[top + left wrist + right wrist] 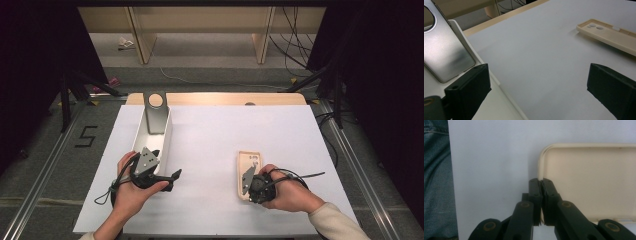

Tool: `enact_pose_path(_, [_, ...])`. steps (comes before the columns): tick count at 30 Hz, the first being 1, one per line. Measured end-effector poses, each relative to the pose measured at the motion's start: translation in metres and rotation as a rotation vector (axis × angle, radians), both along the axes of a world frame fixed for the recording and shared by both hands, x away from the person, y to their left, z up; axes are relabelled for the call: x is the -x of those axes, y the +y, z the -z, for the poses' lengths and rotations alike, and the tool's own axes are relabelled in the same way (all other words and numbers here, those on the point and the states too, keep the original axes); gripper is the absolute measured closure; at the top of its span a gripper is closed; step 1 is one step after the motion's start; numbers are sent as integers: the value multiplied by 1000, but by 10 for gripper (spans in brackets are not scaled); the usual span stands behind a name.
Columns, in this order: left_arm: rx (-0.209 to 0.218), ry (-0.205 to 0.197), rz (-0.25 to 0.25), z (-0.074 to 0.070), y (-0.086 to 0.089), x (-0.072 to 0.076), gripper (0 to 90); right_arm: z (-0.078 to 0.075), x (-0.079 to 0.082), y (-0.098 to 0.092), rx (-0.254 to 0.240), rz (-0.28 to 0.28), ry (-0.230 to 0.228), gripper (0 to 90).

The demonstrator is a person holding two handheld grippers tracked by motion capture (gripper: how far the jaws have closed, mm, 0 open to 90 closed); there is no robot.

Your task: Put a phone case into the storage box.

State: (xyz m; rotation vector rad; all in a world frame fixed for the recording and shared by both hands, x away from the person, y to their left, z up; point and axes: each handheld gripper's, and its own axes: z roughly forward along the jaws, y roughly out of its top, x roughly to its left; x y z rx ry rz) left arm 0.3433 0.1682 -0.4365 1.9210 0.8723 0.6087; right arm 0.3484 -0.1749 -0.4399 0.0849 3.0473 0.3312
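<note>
A beige phone case (249, 162) lies open side up on the white table top (210, 145), right of the middle. My right gripper (245, 191) points down at the case's near left corner. In the right gripper view its jaws (540, 182) are shut on the case (594, 182), one pad outside the rim and one inside. A silver phone (155, 114) leans in the far end of a long white tray (168, 137) at the left. My left gripper (166, 164) hovers open at the tray's near end, with nothing between its jaws (537, 70). This view looks across the table to the case (609, 33) and has the phone (446, 55) at its left.
The tray's rim (496, 82) runs under my left jaw. A wooden table edge (215, 98) borders the white top at the back. Dark stand legs (75, 90) and cables (295, 45) are on the floor beyond it. The person's jeans (436, 182) are past the near table edge.
</note>
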Motion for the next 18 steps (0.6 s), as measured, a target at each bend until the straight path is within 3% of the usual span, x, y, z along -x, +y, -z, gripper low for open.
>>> enact_pose_path(12, [-1,0,-1,0,0,0,42,-6,-1,-1,-87,20,-45,877])
enact_pose_path(18, [0,-2,-2,0,0,0,45,-8,0,0,-179,11,-98,878])
